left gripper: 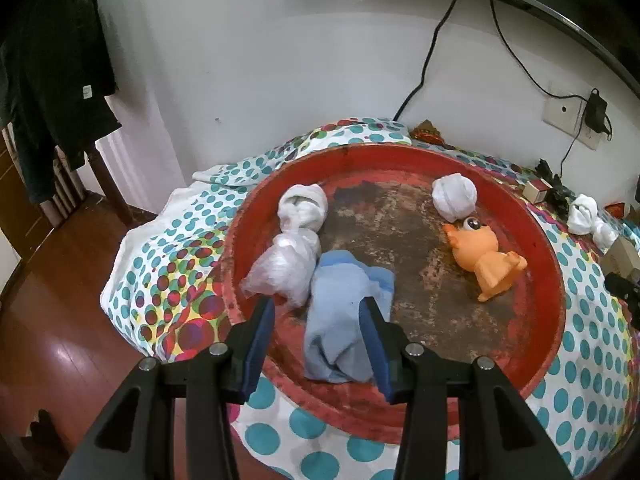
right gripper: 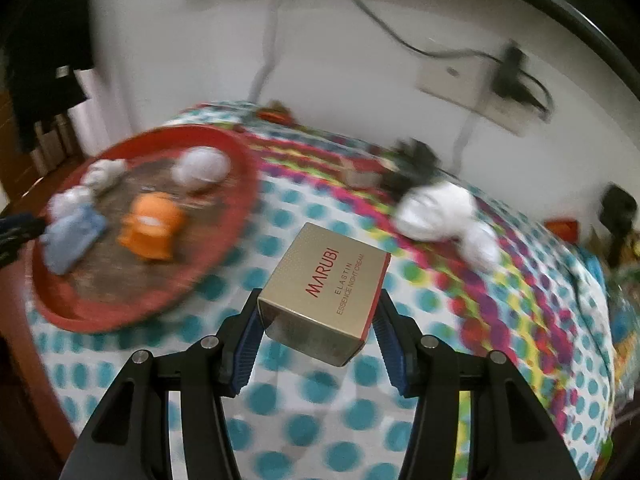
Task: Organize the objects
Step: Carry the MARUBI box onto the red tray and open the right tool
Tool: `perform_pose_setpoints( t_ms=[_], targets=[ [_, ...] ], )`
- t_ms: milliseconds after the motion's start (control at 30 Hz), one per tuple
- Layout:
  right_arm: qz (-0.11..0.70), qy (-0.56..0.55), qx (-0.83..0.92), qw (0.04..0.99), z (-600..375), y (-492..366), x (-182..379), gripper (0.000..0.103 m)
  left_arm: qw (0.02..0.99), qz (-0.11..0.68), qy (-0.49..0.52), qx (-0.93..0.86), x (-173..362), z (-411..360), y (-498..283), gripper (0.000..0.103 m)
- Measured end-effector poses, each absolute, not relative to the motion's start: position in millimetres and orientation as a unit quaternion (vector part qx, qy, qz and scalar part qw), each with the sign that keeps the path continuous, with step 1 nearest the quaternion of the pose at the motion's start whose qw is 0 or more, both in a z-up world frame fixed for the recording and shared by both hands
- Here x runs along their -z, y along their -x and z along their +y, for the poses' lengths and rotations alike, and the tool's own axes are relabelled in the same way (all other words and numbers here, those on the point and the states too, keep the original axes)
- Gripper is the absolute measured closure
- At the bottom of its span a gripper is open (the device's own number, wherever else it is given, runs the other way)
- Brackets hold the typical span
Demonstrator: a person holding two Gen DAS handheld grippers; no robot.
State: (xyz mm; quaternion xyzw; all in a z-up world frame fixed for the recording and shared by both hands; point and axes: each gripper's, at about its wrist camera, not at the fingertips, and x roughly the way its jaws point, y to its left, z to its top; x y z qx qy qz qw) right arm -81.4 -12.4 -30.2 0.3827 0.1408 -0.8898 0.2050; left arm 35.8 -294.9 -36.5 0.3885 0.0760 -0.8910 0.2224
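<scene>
My right hand-held gripper (right gripper: 316, 316) is clamped on the gold box (right gripper: 326, 286), my left hand-held gripper (left gripper: 318, 312) pinching blue cloth (left gripper: 344, 312) at the red tray's (left gripper: 552, 280) six o'clock.

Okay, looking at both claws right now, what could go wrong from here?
1. The right claw grips the gold cardboard cream box only near its lower end, tilted, above the dotted cloth; it might twist loose.
2. The left claw straddles the light blue cloth, which touches the clear plastic bag bundle in the round red tray; lifting could drag it.
</scene>
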Motion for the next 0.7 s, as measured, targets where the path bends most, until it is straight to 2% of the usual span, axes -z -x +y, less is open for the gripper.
perform_pose_setpoints(
  t_ms=[333,700],
  targets=[
    [0.170,-0.362,0.863,0.307,-103,43,14,0.053,0.235,0.099,-0.394,0.883,39,-311,-39,0.058],
    [0.188,-0.377,0.830,0.366,-164,25,34,0.053,0.244,0.109,-0.390,0.881,39,-318,-41,0.058]
  ],
)
